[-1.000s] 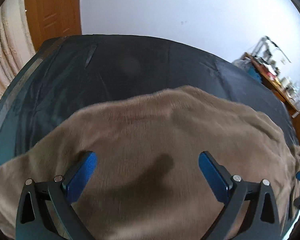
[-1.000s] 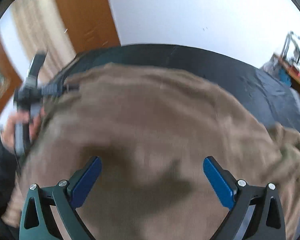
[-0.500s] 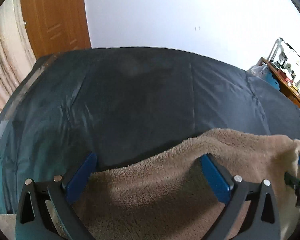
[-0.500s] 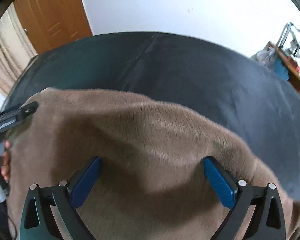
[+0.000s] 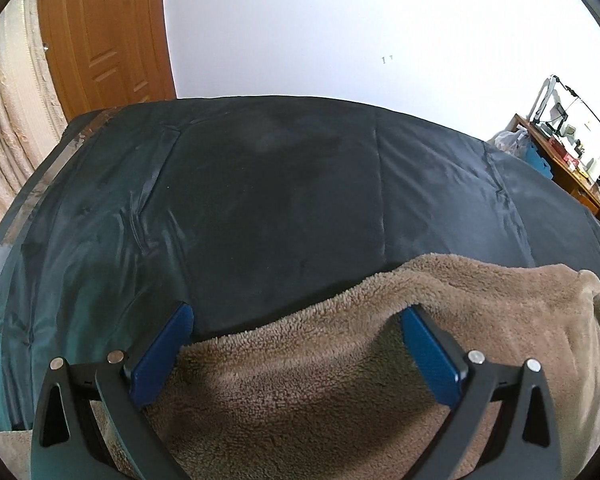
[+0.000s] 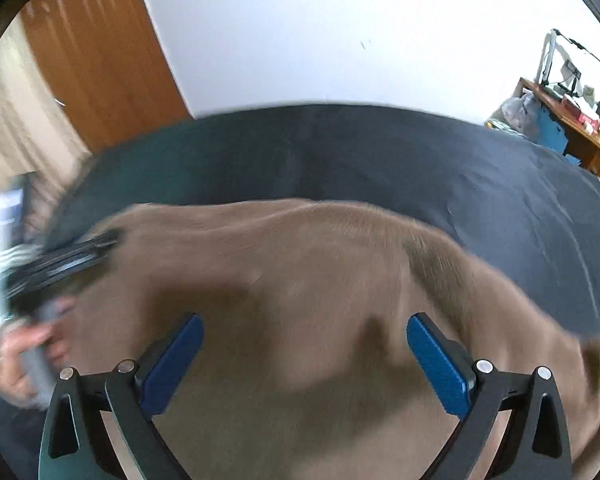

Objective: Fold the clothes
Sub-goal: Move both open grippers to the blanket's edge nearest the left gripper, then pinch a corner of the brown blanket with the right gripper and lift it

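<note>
Across the lower half of both views one brown fleece garment (image 5: 340, 380) is seen, spread over the dark bedcover (image 5: 260, 208) of a bed; its exact kind cannot be told, since its near part is cut off by the bottom edge of each frame. Two grippers are counted. At the bottom of the left wrist view the left gripper (image 5: 296, 344) is held with its jaws wide apart and nothing between them, the fleece edge lying under and just ahead of the two blue pads (image 5: 162, 354). At the bottom of the right wrist view the right gripper (image 6: 305, 354) is likewise spread wide and empty above the cloth. At the left edge of that view the left gripper is seen again as a dark smear at the garment's edge, with one hand (image 6: 28, 356) below it; whether cloth is touched there is lost to blur. One wooden door (image 5: 104, 36) and one curtain (image 5: 8, 120) are seen at upper left, one cluttered desk (image 5: 572, 168) at far right, partly cut off.
</note>
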Tool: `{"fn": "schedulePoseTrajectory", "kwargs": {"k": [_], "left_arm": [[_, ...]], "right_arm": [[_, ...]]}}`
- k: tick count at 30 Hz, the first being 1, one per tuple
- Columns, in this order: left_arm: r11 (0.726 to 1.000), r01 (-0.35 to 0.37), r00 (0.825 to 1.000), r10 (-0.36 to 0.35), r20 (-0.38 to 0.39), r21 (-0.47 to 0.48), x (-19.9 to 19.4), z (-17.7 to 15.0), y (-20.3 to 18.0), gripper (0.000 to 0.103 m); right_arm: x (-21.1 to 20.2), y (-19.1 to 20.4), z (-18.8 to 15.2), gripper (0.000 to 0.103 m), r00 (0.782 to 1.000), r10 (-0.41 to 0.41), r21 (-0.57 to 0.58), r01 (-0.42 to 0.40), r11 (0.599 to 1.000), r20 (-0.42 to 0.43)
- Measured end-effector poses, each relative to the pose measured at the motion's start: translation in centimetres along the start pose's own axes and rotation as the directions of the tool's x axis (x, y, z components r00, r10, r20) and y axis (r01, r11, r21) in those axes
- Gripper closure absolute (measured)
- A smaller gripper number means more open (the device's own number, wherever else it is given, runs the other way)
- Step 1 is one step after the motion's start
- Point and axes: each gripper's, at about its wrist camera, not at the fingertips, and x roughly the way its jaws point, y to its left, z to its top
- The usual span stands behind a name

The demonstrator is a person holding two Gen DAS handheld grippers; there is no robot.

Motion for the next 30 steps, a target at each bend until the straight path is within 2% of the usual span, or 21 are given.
{"fn": "schedulePoseTrajectory", "kwargs": {"k": [3, 7, 9, 12, 14, 17, 21, 23, 27, 30], "left_arm": [[1.0, -0.004, 1.0, 0.004, 0.0, 0.0, 0.4, 0.3, 0.3, 0.0], [1.0, -0.015, 0.999, 0.015, -0.031, -0.002, 0.2, 0.3, 0.1, 0.0], [1.0, -0.016, 0.998, 0.015, -0.063, -0.008, -1.3, -0.2, 0.1, 0.0], [0.998, 0.016, 1.0, -0.014, -0.025, 0.059, -4.9, -2.4, -1.2, 0.0], [0.992, 0.053, 0.998, -0.05, -0.028, 0.115, -7.1, -4.4, -2.4, 0.0], [0.976, 0.155, 0.987, -0.144, -0.077, 0.153, -9.6, -8.5, -4.5, 0.0], [0.96, 0.255, 0.963, -0.241, -0.123, 0.116, -10.9, -11.8, -6.1, 0.0], [0.959, 0.262, 0.962, -0.249, -0.115, 0.113, -11.2, -12.8, -7.1, 0.0], [0.968, 0.205, 0.978, -0.199, -0.055, 0.143, -10.8, -14.2, -8.9, 0.0], [0.969, 0.184, 0.983, -0.184, -0.021, 0.163, -10.9, -14.9, -9.5, 0.0]], "right_arm": [[-3.7, 0.4, -5.4, 0.0, 0.999, 0.0, -0.033, -0.002, 0.999, -0.038], [-5.0, 1.6, -11.5, 0.0, 0.993, -0.064, -0.084, 0.056, 0.995, -0.096], [-5.2, 2.2, -14.2, 0.0, 0.988, -0.097, -0.106, 0.084, 0.991, -0.122], [-4.0, 2.5, -16.4, 0.0, 0.987, -0.125, -0.13, 0.112, 0.985, -0.103], [-3.7, 2.4, -17.1, 0.0, 0.989, -0.13, -0.122, 0.12, 0.985, -0.071], [-3.5, 2.1, -17.1, 0.0, 0.991, -0.127, -0.122, 0.121, 0.985, -0.043], [-3.5, 1.9, -17.7, 0.0, 0.993, -0.114, -0.133, 0.116, 0.984, 0.022], [-3.2, 2.2, -17.6, 0.0, 0.993, -0.115, -0.131, 0.117, 0.984, 0.028], [-5.1, 2.2, -19.1, 0.0, 0.993, -0.114, -0.131, 0.118, 0.984, 0.033], [-6.3, 1.7, -19.7, 0.0, 0.997, -0.065, -0.104, 0.07, 0.992, 0.052]]}}
